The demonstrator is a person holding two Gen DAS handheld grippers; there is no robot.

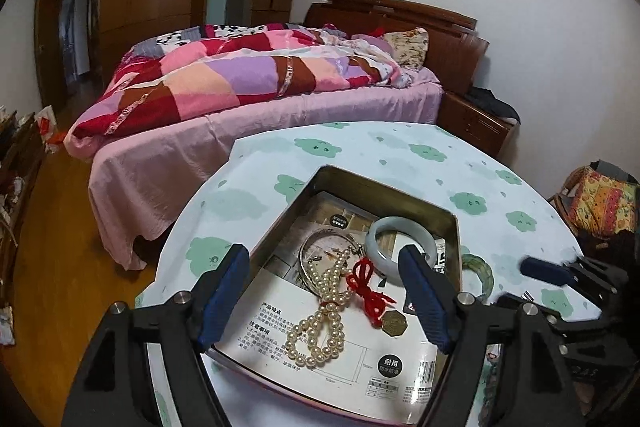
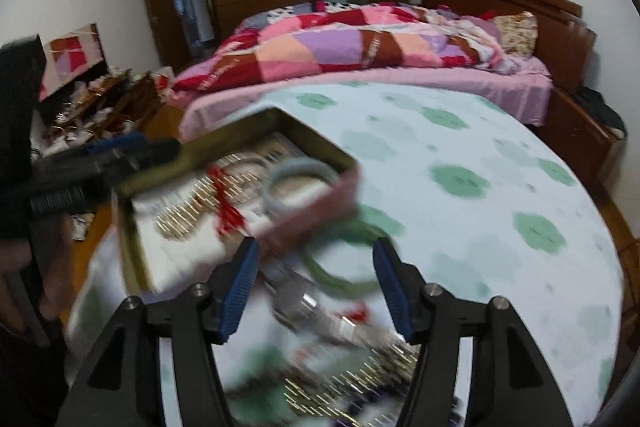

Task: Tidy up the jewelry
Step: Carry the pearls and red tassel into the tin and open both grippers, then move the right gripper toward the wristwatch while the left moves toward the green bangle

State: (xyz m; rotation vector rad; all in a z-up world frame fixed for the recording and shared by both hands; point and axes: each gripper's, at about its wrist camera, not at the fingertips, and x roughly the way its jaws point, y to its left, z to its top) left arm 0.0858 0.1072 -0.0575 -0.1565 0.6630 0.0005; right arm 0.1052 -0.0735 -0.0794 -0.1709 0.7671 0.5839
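Pearl necklace [image 1: 320,311] & pale bangle [image 1: 400,247] lay in tin [image 1: 457,223]; left tongs [image 1: 326,301] wide open, empty. Right tongs [image 2: 314,287] open, empty, w/ green bangle [image 2: 340,269] on table [image 2: 500,195] between the tips. Next, prob: grip it, lift into tin.

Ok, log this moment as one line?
left gripper: open over tin | right gripper: open, near green bangle | in tin: pearls, pale bangle

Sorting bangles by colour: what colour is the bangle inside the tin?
Pale grey-white bangle, clearest in the left wrist view.
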